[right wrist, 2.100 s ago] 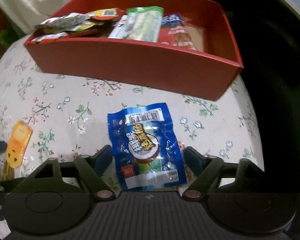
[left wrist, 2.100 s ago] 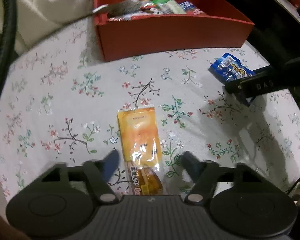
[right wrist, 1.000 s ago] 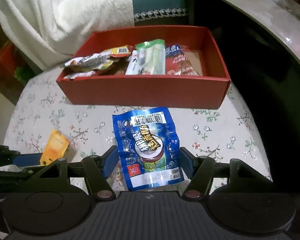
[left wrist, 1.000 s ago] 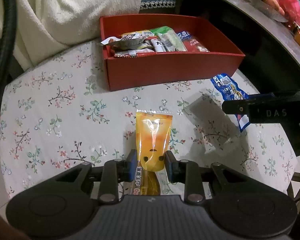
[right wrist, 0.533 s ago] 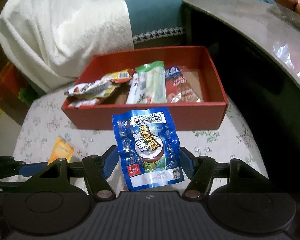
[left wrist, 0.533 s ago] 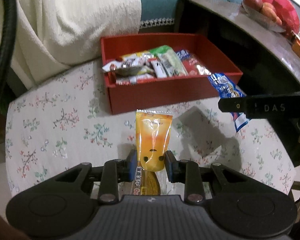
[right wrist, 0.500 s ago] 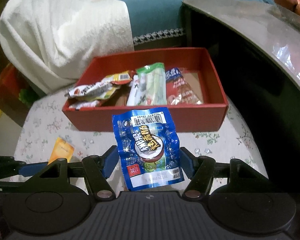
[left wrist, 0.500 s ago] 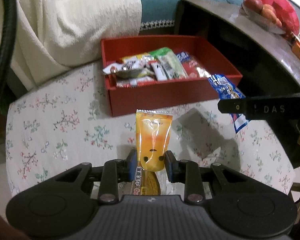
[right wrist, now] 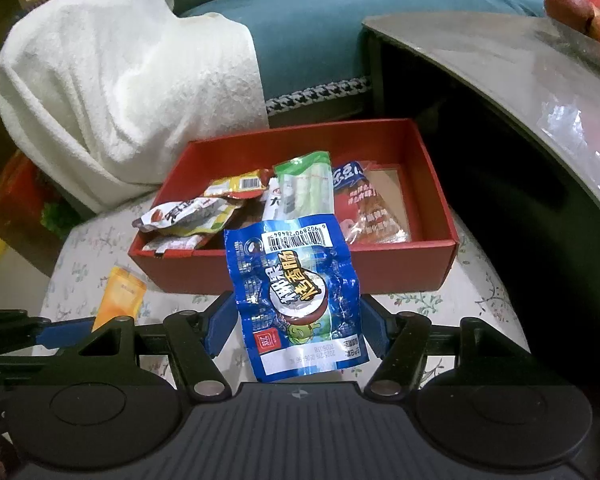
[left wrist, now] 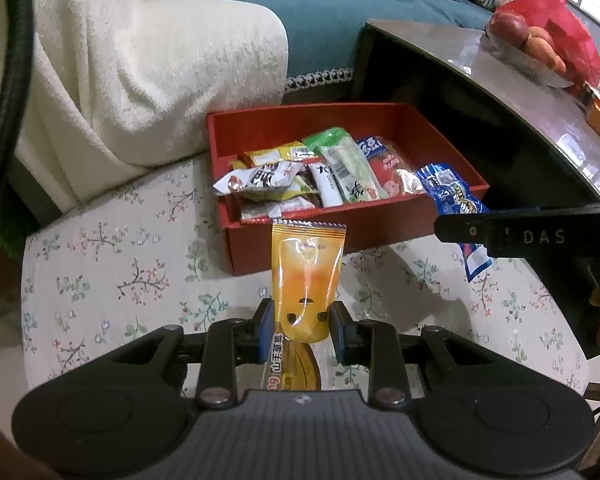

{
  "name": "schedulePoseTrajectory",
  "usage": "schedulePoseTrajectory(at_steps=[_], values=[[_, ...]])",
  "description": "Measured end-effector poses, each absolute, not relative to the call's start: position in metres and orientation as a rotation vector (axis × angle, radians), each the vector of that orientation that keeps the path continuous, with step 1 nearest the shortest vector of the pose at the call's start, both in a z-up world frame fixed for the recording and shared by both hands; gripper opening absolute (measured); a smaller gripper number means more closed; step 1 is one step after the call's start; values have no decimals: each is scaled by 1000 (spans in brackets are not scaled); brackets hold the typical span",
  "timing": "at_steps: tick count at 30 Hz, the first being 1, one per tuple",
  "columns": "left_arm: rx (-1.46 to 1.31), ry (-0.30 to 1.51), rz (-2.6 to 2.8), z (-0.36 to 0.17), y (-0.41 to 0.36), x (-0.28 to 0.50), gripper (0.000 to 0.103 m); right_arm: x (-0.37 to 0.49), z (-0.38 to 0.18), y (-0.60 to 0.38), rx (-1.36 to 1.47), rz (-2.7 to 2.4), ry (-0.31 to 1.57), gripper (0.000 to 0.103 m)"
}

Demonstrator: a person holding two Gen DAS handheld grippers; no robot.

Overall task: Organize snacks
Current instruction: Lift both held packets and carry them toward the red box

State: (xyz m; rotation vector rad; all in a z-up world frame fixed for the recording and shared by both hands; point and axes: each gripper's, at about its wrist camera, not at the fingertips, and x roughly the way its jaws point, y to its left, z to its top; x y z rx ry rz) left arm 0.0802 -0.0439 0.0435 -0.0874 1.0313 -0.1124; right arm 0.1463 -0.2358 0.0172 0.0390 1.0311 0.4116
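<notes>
The left gripper (left wrist: pixel 302 330) has its fingers clamped on the orange packet (left wrist: pixel 306 276), held above the floral surface (left wrist: pixel 112 276). The right gripper (right wrist: pixel 298 322) apparently pinches the blue packet (right wrist: pixel 296 296), raised before the red box (right wrist: pixel 380 268) of snacks.

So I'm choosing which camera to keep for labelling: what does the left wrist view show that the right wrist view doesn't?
Only the left wrist view shows the left tool shut on the orange packet, plus a red bag on the dark table. Only the right wrist view shows the right tool shut on the blue packet, barcode side up. Both show the red box of snacks, the flowered cloth and the white blanket.
</notes>
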Motion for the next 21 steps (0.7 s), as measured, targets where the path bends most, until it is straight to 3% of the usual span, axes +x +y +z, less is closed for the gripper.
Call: schedulePoseTrajectory(at_steps=[21], values=[[-71,985,-99,57,-37,111,23,166,27,-231,67,399,998,72]])
